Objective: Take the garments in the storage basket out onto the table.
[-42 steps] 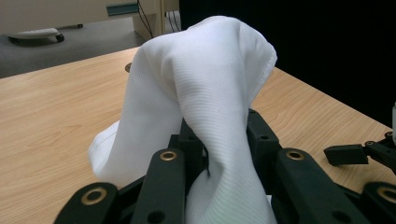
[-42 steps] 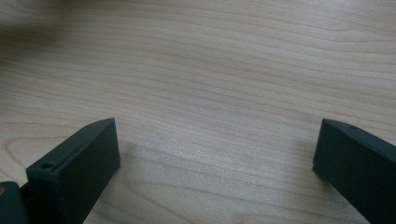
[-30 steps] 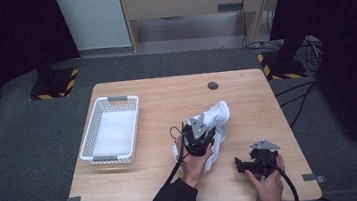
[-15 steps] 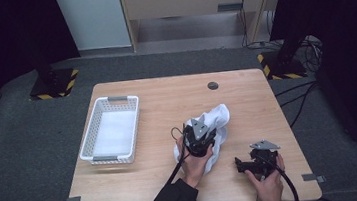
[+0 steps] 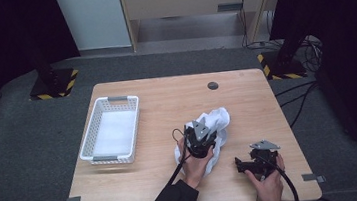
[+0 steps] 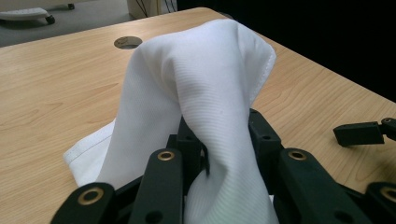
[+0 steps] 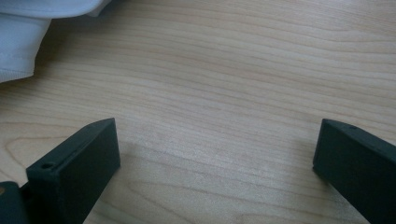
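Observation:
A crumpled white cloth [image 5: 217,120] lies on the wooden table [image 5: 166,101], right of centre. My left gripper [image 5: 201,137] sits at the cloth's near side, shut on a fold of it. In the left gripper view the pinched cloth [image 6: 205,79] rises in a peak above the left gripper [image 6: 223,128], whose jaws are closed together. My right gripper [image 5: 242,163] rests near the front right of the table, apart from the cloth and pointing left. In the right gripper view the right gripper [image 7: 217,135] stands open over bare wood, with a cloth edge [image 7: 23,32] at the top left.
A white plastic basket [image 5: 97,122] stands on the left part of the table with a flat white lining inside. A round cable hole [image 5: 212,85] sits near the far edge. One jaw of the right gripper [image 6: 362,133] shows far right in the left gripper view.

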Tool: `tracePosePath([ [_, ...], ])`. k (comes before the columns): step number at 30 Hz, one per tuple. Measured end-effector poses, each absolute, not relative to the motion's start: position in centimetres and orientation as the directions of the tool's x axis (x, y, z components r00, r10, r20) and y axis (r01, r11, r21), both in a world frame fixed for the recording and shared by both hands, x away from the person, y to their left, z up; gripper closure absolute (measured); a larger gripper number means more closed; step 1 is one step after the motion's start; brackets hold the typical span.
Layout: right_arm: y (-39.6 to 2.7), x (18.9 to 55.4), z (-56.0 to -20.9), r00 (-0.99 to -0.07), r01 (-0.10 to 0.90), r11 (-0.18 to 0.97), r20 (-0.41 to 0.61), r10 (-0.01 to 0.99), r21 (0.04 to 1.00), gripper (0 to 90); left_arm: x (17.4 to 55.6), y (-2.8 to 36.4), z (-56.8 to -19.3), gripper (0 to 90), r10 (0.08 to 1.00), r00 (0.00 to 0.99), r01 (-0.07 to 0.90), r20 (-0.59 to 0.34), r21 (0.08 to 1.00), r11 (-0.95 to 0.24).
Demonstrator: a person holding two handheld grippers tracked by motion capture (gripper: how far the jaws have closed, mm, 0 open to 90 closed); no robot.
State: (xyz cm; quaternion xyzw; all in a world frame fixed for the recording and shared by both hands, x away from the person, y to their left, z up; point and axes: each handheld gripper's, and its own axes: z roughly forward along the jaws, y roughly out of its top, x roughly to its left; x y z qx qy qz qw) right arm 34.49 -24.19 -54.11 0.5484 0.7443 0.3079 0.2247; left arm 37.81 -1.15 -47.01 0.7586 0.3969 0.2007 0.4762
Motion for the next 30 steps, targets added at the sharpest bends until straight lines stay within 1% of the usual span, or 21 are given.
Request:
tracePosePath([
  [21, -24.2, 34.5, -54.1, -0.297, 0.678, 0.208, 0.004, 0.955, 0.705, 0.7, 37.8, -1.3, -48.1, 68.2, 0.790, 0.608, 0.436, -0.083, 0.866, -0.245],
  [26, -24.2, 34.5, -54.1, -0.297, 0.678, 0.208, 0.004, 0.955, 0.705, 0.7, 37.8, -1.3, -48.2, 63.1, 0.794, 0.603, 0.447, -0.080, 0.858, -0.253],
  [30, -24.2, 34.5, -54.1, -0.297, 0.678, 0.209, 0.003, 0.955, 0.705, 0.7, 37.8, -1.2, -48.4, 61.3, 0.796, 0.600, 0.452, -0.076, 0.853, -0.259],
])
